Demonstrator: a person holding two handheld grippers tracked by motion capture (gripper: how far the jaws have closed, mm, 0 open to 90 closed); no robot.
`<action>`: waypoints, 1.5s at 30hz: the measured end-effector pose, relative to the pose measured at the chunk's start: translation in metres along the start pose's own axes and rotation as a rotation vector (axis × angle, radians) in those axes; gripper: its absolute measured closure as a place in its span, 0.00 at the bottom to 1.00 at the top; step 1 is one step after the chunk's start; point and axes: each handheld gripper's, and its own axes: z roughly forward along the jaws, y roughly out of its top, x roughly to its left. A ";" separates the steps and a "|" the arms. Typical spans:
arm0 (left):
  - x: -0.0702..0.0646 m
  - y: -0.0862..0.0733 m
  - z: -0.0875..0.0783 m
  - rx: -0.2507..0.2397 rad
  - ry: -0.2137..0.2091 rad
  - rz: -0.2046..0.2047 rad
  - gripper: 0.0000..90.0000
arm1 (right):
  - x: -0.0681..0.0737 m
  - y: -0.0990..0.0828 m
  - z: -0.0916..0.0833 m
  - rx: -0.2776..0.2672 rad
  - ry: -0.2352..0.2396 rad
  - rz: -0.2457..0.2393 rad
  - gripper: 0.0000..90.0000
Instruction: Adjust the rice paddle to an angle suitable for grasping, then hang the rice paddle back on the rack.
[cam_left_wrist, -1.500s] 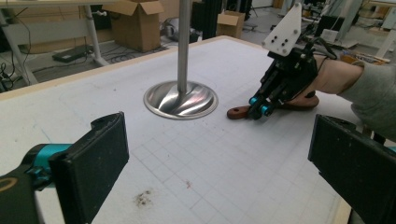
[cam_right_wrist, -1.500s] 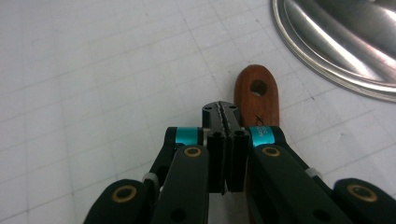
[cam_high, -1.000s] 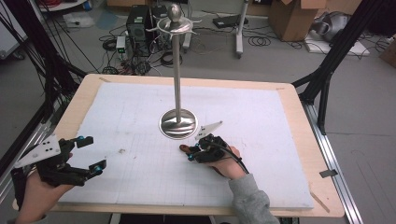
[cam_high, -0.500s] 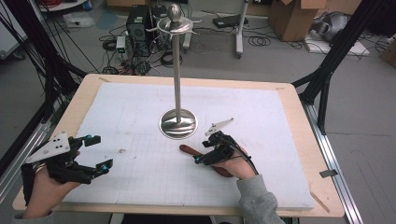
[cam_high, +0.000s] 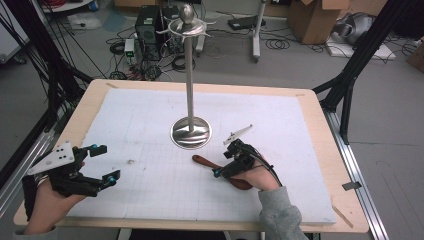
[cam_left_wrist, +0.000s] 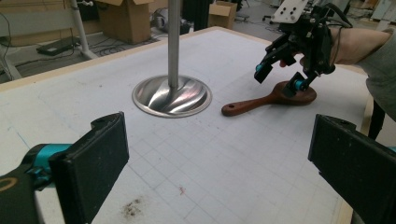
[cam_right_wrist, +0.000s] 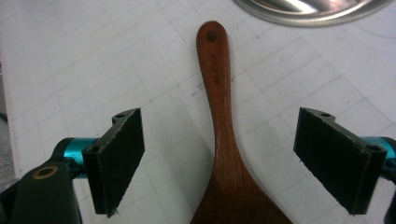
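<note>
One wooden spoon (cam_high: 220, 169) is seen lying flat on the white gridded mat (cam_high: 150, 130), just near-right of the steel stand base (cam_high: 191, 133). The right gripper (cam_high: 223, 164) is held over its bowl, jaws just opened wide, pads clear of the wood. The left gripper (cam_high: 102, 164) is held spread at near left, nothing between.

The right gripper (cam_right_wrist: 219, 158) has just been opening; its jaws stand wide apart above a wooden spoon (cam_right_wrist: 219, 116), clear of it. The spoon lies flat on the white gridded mat (cam_right_wrist: 70, 56), handle end pointing toward a shiny metal base (cam_right_wrist: 313, 9).
</note>
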 end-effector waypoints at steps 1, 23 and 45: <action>0.000 0.000 0.000 0.002 0.001 0.001 0.06 | -0.001 0.000 0.001 0.009 -0.006 -0.001 0.18; -0.002 -0.004 -0.008 0.011 0.014 -0.007 0.06 | 0.002 0.007 0.012 0.091 -0.032 -0.065 0.31; 0.001 -0.008 -0.007 0.036 0.027 -0.025 0.06 | 0.005 0.009 0.019 0.137 -0.049 -0.122 0.50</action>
